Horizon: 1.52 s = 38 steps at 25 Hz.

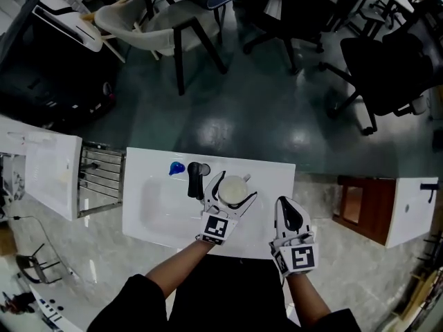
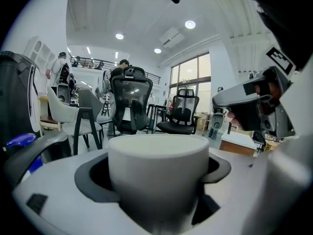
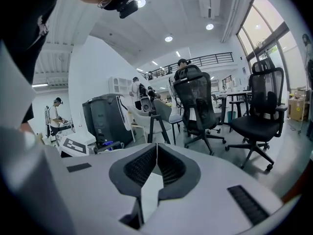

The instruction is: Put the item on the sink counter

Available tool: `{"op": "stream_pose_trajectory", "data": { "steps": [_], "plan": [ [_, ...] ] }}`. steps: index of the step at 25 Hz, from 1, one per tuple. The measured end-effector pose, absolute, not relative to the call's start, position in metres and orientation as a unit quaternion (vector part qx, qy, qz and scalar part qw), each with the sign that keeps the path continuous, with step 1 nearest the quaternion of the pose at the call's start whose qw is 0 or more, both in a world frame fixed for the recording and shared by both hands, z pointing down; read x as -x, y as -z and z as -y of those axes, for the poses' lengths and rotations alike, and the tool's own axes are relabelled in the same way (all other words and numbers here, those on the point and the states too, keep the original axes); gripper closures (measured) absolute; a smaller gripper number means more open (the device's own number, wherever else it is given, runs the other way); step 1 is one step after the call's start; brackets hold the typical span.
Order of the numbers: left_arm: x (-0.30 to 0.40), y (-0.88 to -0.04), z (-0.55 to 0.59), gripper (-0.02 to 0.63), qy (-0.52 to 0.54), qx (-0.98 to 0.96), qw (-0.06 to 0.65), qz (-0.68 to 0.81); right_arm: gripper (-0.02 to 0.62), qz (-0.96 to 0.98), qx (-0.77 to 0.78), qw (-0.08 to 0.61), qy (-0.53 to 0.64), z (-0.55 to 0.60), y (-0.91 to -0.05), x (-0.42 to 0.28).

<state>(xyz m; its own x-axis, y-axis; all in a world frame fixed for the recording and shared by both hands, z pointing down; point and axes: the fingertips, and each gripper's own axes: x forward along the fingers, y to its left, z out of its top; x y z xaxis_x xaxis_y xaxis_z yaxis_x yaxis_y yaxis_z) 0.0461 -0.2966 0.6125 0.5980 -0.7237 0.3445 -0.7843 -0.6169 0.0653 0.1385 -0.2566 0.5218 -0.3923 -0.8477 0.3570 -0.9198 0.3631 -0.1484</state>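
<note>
- Closest to us, the person's left arm (image 1: 178, 267) is reaching out over the white counter (image 1: 271, 178).
- At the end of it, the left gripper (image 1: 234, 182) is hugging a white cup (image 1: 234, 191). Its jaws are pressing on both sides of the cup, opened just as wide as the cup.
- That cup is hanging or sitting over the flat part of the counter. I cannot tell if its bottom is touching yet.
- At 9 o'clock from the cup, a black tap (image 1: 196, 178) is standing, with a small blue thing (image 1: 176, 168) beside it. Past those, the sink bowl (image 1: 163, 203) is dipping down.
- At 4 o'clock from the cup, the right gripper (image 3: 156, 155) is waiting with its jaws squeezed together, holding nothing.
- I think the job is nearly finished, so going slowly is mattering most now.
- To do it well, the left gripper should be keeping the cup straight up and lowering it gently until it is resting flat.
- Only then should the jaws be opening, a little at a time, so the cup is not tipping.
- Backing straight toward 6 o'clock should be keeping the jaws from bumping the cup or the tap.
</note>
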Motion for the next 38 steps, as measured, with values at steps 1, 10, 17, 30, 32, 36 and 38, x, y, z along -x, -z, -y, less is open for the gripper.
{"op": "stream_pose_trajectory", "data": {
  "steps": [1,10,17,30,32,36,38],
  "plan": [
    [-0.046,-0.619,0.3,0.151,-0.144,-0.885,0.111,0.429,0.563,0.819,-0.541,0.105,-0.16,0.261,-0.521,-0.138],
    [-0.056,-0.667,0.318,0.152,-0.156,-0.881,0.13,0.428,0.563,0.825,-0.516,0.132,-0.192,0.259,-0.546,-0.133],
    [-0.053,-0.693,0.33,0.151,-0.161,-0.873,0.131,0.441,0.563,0.822,-0.532,0.109,-0.172,0.26,-0.546,-0.145],
    [-0.064,-0.722,0.34,0.151,-0.185,-0.877,0.089,0.435,0.563,0.819,-0.547,0.141,-0.1,0.267,-0.546,-0.168],
    [-0.06,-0.722,0.341,0.152,-0.166,-0.879,0.095,0.438,0.563,0.818,-0.548,0.137,-0.107,0.266,-0.546,-0.167],
    [-0.056,-0.722,0.342,0.152,-0.15,-0.879,0.101,0.44,0.563,0.816,-0.553,0.127,-0.109,0.262,-0.541,-0.165],
    [-0.055,-0.723,0.339,0.152,-0.15,-0.88,0.097,0.441,0.563,0.817,-0.551,0.127,-0.11,0.258,-0.54,-0.162]
  ]
}}
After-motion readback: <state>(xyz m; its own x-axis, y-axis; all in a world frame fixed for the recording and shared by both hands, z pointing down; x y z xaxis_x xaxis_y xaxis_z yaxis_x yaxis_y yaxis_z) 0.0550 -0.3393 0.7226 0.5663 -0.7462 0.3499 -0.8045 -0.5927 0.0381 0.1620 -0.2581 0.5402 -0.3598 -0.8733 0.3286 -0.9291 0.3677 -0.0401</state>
